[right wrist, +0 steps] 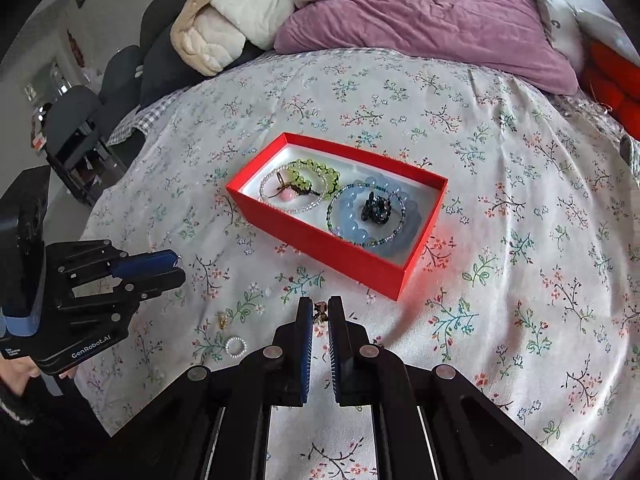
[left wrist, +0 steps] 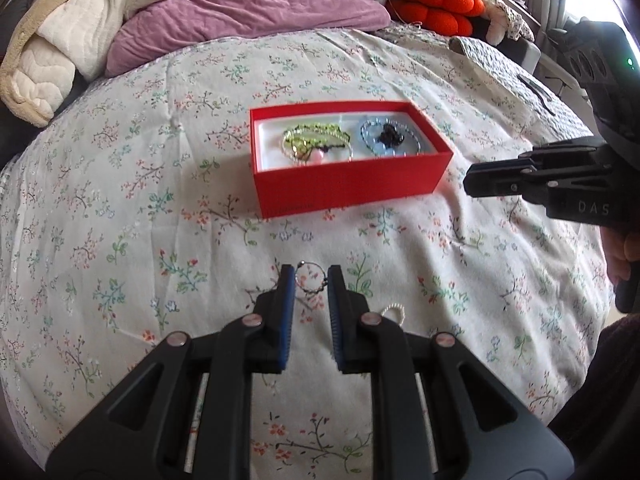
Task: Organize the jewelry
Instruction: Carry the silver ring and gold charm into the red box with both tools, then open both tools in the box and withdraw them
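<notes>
Red box [right wrist: 352, 258]: open-topped, lying on the floral bedspread [left wrist: 120, 200], white-lined, already carrying most of the jewelry.
Box, one end: a green bead bracelet [right wrist: 316, 178] and a clear bead strand with a pink bead [right wrist: 286, 197] among them.
Box, other end: a pale blue bead bracelet [right wrist: 360, 224], with a dark cluster piece [right wrist: 376, 206] at its middle.
Left gripper [left wrist: 311, 276]: jaws narrowed on a thin wire ring [left wrist: 310, 278], which spans the gap at the fingertips; it appears held, short of the box.
Right gripper [right wrist: 320, 312]: jaws close together with a small dark-and-gold trinket [right wrist: 320, 314] pinched at the tips, near the box's nearest corner.
Left on the bedspread: a small white pearl ring [right wrist: 235, 346] and a tiny gold piece [right wrist: 222, 319], both lying loose between the two grippers.
Progress: judged well along. The bracelets are in; two small pieces are in hand and not yet placed, and two more wait on the cloth.
Surroundings: a purple pillow [right wrist: 420, 20] and a cream quilted blanket [left wrist: 52, 52] at the head of the bed, an orange cushion [left wrist: 436, 4] to one side.
</notes>
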The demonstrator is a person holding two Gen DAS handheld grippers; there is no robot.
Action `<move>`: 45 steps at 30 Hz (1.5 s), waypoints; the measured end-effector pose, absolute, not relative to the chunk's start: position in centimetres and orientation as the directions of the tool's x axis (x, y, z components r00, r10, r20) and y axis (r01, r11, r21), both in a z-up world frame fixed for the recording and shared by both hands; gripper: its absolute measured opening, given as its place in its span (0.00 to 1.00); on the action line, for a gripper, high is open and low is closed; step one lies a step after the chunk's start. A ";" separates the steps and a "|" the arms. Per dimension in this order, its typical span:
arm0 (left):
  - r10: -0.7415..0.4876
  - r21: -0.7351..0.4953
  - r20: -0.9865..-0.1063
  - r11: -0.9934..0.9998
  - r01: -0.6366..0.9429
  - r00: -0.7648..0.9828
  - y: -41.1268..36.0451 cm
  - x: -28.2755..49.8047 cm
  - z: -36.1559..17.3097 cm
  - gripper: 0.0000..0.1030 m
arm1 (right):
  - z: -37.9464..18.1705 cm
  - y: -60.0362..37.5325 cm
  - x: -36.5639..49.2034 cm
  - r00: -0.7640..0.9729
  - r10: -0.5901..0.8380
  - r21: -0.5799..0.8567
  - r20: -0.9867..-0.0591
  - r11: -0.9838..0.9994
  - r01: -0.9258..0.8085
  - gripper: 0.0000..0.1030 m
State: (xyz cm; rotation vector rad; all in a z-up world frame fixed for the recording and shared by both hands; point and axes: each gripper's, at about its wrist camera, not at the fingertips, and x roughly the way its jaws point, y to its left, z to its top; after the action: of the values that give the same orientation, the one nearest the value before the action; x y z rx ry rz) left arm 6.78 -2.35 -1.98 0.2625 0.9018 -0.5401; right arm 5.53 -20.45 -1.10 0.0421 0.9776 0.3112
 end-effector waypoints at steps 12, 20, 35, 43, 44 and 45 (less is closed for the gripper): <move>-0.367 -0.069 -0.764 0.865 0.498 0.531 -4.1 10.1 0.0 0.17 | 1.0 -20.7 8.3 0.583 0.295 0.227 -0.757 0.956 -0.188 0.07; -0.371 -0.128 -0.752 0.893 0.431 0.546 -5.2 12.5 -0.1 0.17 | 0.6 -20.1 10.1 0.586 0.292 0.241 -0.756 0.956 -0.167 0.07; -0.338 -0.129 -0.742 0.919 0.372 0.579 -6.9 14.8 -1.6 0.17 | -1.6 -22.1 12.1 0.581 0.260 0.281 -0.771 0.958 -0.057 0.08; -0.318 -0.106 -0.741 0.925 0.365 0.591 -7.1 14.9 -1.5 0.37 | -1.2 -23.1 12.2 0.583 0.244 0.293 -0.775 0.956 -0.011 0.13; -0.314 -0.099 -0.739 0.926 0.365 0.596 -7.1 14.8 -1.5 0.40 | -1.2 -23.1 12.1 0.582 0.242 0.291 -0.776 0.957 -0.009 0.13; -0.311 -0.093 -0.737 0.926 0.365 0.600 -7.0 14.6 -1.3 0.42 | -1.1 -23.2 12.1 0.581 0.241 0.290 -0.777 0.957 -0.009 0.13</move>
State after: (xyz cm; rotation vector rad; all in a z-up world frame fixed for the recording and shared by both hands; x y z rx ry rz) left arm 14.64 -7.00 -1.33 0.0694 0.8405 -0.3921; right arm 12.06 -23.20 -1.12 0.2675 0.9423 0.1481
